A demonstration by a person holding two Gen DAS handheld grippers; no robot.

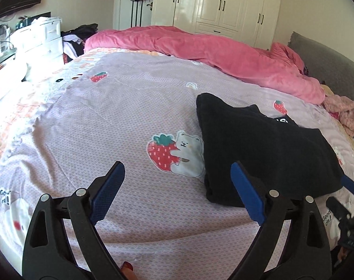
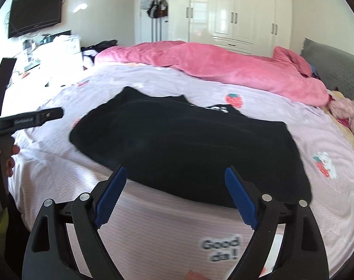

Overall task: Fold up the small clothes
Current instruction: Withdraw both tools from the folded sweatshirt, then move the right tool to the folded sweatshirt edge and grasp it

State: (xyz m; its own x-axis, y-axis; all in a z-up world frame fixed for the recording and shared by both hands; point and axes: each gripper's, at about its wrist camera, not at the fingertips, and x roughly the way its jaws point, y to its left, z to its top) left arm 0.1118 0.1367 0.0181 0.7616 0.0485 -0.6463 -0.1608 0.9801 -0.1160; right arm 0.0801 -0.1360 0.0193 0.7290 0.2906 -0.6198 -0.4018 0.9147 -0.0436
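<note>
From the left wrist camera: the left tongs (image 1: 178, 170) are spread wide apart with nothing between the blue pads (image 1: 108, 192), just bedsheet (image 1: 121, 116) under them. The sheet is that lilac one with strawberries and a little bear hugging a strawberry (image 1: 174, 152). The black garment (image 1: 265, 149) is lying on the bed, folded over into a chunky dark shape, sitting just to the right of the bear print and off to the right of the tongs; the right pad's tip overlaps its near edge in this view, but I can't tell if it touches. There's a bit of white lettering peeking out at its far edge. Behind it a pink quilt (image 1: 200, 49) is bunched up along the far side of the bed, with a grey headboard (image 1: 328, 63) at the right and a white wardrobe (image 1: 223, 2) at the back. You can just catch the other tongs' blue tip at the right edge, near the garment's corner.

From the right wrist camera: the right tongs (image 2: 175, 175) are also gaping open, nothing pinched. The black garment (image 2: 188, 144) is right in front of them, spread wide across the bed, its near edge showing between the two pads in this view. Picture's a bit smeary here. The "Good day!" print (image 2: 220, 249) on the sheet is under the tongs. Over on the left you see the person's hand (image 2: 9, 161) gripping the left tool's handle (image 2: 25, 120), held off the left side of the garment. A TV (image 2: 36, 11) hangs on the wall, and a fluffy pink thing (image 2: 349, 114) sits by the headboard.
</note>
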